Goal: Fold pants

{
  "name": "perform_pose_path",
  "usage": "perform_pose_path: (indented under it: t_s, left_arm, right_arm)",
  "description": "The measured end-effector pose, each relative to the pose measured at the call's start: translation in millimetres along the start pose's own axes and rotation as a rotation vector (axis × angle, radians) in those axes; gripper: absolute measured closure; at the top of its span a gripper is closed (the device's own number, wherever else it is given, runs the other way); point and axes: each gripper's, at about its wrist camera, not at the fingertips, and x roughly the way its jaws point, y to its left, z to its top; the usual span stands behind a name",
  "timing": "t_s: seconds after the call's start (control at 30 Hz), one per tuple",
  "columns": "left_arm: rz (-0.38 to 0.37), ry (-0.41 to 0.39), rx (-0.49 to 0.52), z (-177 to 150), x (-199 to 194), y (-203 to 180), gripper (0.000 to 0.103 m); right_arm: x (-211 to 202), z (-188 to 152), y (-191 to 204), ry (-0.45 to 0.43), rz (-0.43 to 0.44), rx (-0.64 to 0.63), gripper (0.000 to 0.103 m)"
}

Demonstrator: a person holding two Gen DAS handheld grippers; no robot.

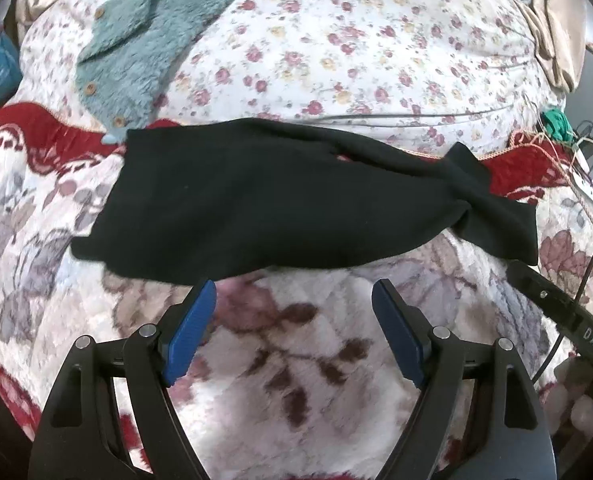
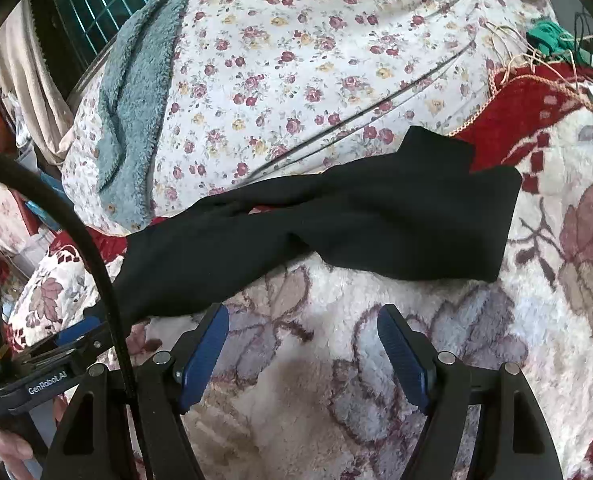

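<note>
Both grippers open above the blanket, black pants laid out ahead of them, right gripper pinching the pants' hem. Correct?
Not quite. The right gripper holds nothing: the right wrist view shows its jaws apart over bare blanket, short of the black pants. The left gripper is open too.

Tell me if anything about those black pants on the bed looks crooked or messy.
Yes. The black pants lie in a long band across the blanket, but their right end is twisted and bunched, with one flap sticking up unevenly. Both the left gripper and right gripper are open, holding nothing.
</note>
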Motion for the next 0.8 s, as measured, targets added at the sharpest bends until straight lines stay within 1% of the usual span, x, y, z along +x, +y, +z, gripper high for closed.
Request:
perform_pose_path:
  t_s: [0.13, 0.17, 0.3, 0.37, 0.5, 0.67, 0.8]
  left_arm:
    - [0.003, 0.016, -0.063, -5.3, -2.5, 25.5, 0.022]
    - [0.008, 0.014, -0.094, -6.8, -3.1, 34.7, 0.022]
    - [0.022, 0.01, -0.189, -8.8, -0.5, 61.7, 0.022]
    - [0.032, 0.019, -0.231, -7.6, 4.5, 72.3, 0.022]
    - [0.036, 0.029, -0.283, -6.1, 15.2, 83.8, 0.022]
    - [0.02, 0.053, -0.356, -1.5, 34.8, 92.0, 0.022]
    - [0.032, 0.036, -0.368, 5.3, 43.1, 90.7, 0.022]
  right_arm:
    - [2.8, -1.0, -10.2, 0.011, 0.021, 0.047, 0.027]
    - [3.5, -1.3, -13.9, 0.014, 0.031, 0.067, 0.027]
    - [10.9, -1.9, -35.2, 0.02, 0.095, 0.182, 0.027]
    - [16.8, -1.5, -44.3, 0.03, 0.112, 0.232, 0.027]
    - [29.8, 0.8, -60.9, 0.029, 0.154, 0.315, 0.027]
    - [42.7, 13.7, -66.1, 0.012, 0.137, 0.345, 0.027]
    - [55.1, 23.3, -72.4, -0.008, 0.142, 0.38, 0.027]
